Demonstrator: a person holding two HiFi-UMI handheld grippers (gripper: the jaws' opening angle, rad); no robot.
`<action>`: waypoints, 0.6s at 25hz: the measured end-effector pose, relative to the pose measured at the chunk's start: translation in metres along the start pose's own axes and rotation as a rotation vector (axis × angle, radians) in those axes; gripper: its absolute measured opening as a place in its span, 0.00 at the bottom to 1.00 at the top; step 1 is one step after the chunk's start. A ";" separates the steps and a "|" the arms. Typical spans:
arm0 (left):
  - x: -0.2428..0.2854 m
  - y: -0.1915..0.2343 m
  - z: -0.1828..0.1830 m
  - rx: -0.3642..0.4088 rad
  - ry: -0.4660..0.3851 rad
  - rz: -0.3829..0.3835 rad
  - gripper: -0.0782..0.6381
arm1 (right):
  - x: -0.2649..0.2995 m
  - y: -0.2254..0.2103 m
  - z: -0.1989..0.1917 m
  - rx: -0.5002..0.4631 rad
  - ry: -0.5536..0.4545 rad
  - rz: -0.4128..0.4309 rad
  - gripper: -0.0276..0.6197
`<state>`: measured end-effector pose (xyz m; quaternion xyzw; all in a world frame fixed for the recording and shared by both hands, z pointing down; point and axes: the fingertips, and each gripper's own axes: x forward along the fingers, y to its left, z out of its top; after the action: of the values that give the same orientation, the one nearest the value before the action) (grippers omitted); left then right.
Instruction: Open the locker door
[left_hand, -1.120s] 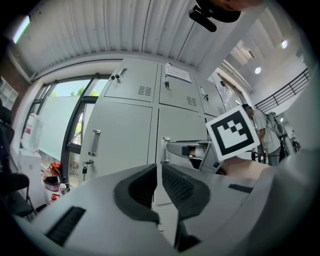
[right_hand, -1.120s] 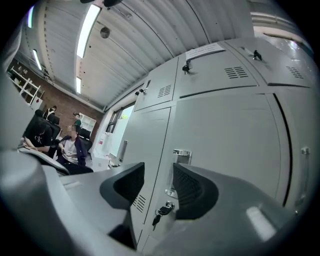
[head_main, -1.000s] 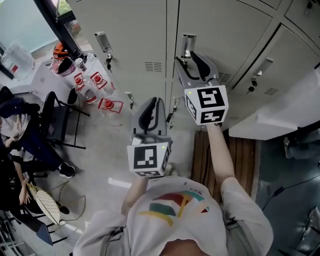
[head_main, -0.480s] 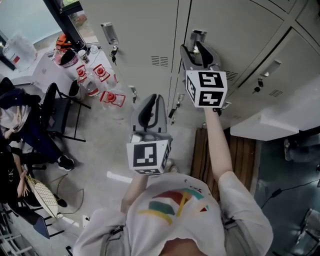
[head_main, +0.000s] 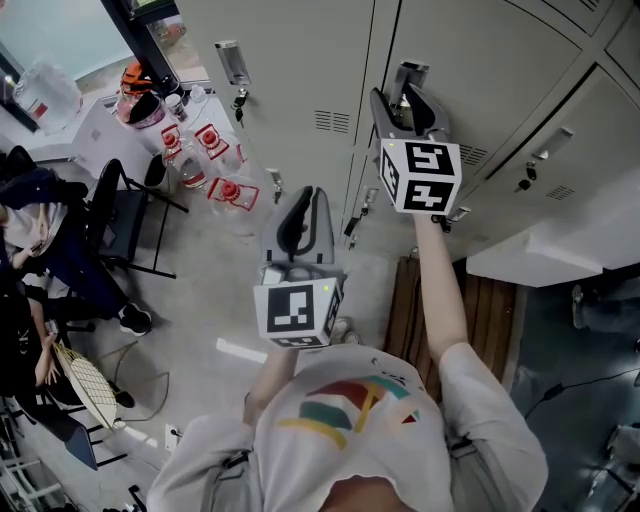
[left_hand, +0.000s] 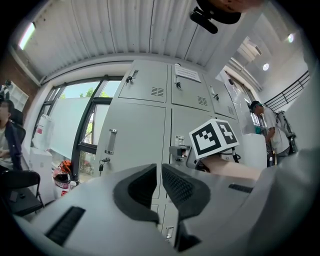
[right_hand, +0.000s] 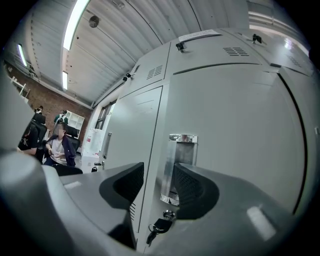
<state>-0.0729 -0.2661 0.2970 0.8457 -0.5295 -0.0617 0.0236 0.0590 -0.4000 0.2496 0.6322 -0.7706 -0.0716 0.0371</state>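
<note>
The grey locker door is closed, with a chrome handle near its left edge and a key in the lock under it. My right gripper is raised to the handle and open; its tips stand just short of the handle, which shows in the gap and partly behind the right jaw. My left gripper hangs lower, off the lockers, shut and holding nothing.
The neighbouring locker on the left has its own handle and keys. Water bottles stand on the floor by a black chair, with seated people at far left. A wooden bench and a white ledge lie to the right.
My right gripper has risen closer to the chrome handle. The left gripper has hardly moved and stays shut.
</note>
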 end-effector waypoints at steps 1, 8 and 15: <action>0.000 0.000 -0.001 -0.001 0.003 -0.001 0.14 | 0.000 0.000 0.000 0.003 -0.002 -0.001 0.31; 0.004 -0.002 -0.004 -0.021 0.016 -0.044 0.23 | -0.009 0.004 0.002 -0.002 -0.008 0.002 0.31; 0.011 -0.002 -0.008 -0.042 0.029 -0.063 0.23 | -0.028 0.013 0.002 -0.037 -0.012 0.018 0.31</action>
<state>-0.0655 -0.2751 0.3041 0.8620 -0.5010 -0.0612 0.0471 0.0514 -0.3696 0.2502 0.6240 -0.7750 -0.0892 0.0449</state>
